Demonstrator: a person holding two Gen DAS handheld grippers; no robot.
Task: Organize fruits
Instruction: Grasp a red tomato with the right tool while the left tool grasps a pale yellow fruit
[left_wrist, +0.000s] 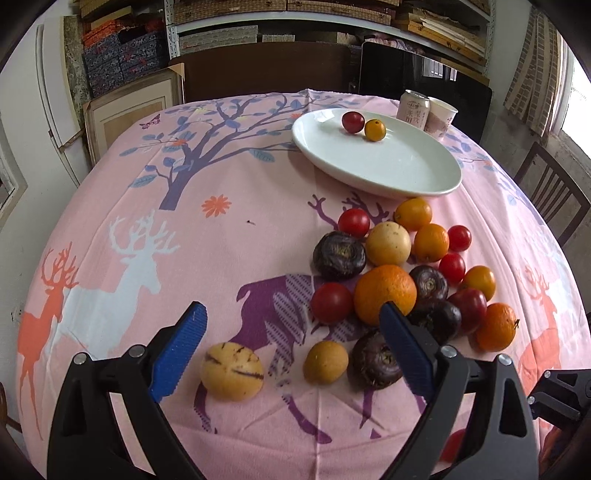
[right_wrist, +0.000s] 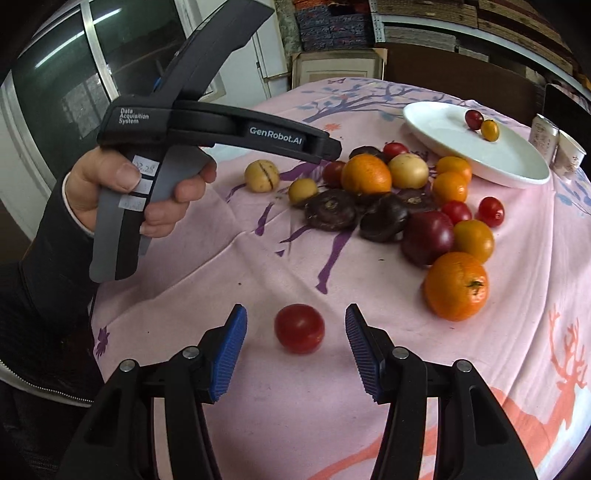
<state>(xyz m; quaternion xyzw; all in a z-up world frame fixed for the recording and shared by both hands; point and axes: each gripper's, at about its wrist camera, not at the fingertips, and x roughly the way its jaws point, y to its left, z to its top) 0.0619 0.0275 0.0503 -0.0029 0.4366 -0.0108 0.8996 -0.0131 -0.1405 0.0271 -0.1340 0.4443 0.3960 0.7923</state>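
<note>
Right gripper (right_wrist: 295, 334), blue ribbed pads spread wide and empty, straddling a lone small round red tomato (right_wrist: 299, 328) that lies on the pink deer-print tablecloth (right_wrist: 258, 266) between the pads and apart from both; left gripper (left_wrist: 291, 325), likewise wide open and holding nothing, hovering over the near edge of the main fruit pile. The remaining fruit sits heaped near the shallow oval white ceramic plate (left_wrist: 406, 162), which already carries one small dark-red tomato (left_wrist: 352, 122) and one small yellow-orange fruit (left_wrist: 375, 129) touching each other. Likely risks: the smooth round tomato may roll or squirt out if the pads close off-centre, and too firm a squeeze could split its skin; the left gripper's right pad lies in front of the large round orange (left_wrist: 385, 294) in its own view, so a careless descent could nudge it and scatter the neighbouring fruit; an aluminium drink can (left_wrist: 413, 108) and a paper cup (left_wrist: 441, 116) stand just behind the plate and could be tipped during placement. Pose: the bare left hand (right_wrist: 147, 192), seen from the right wrist, wraps the grey handle with the tool raised above the cloth and angled toward the pile; the right tool points low and forward at the tomato
</note>
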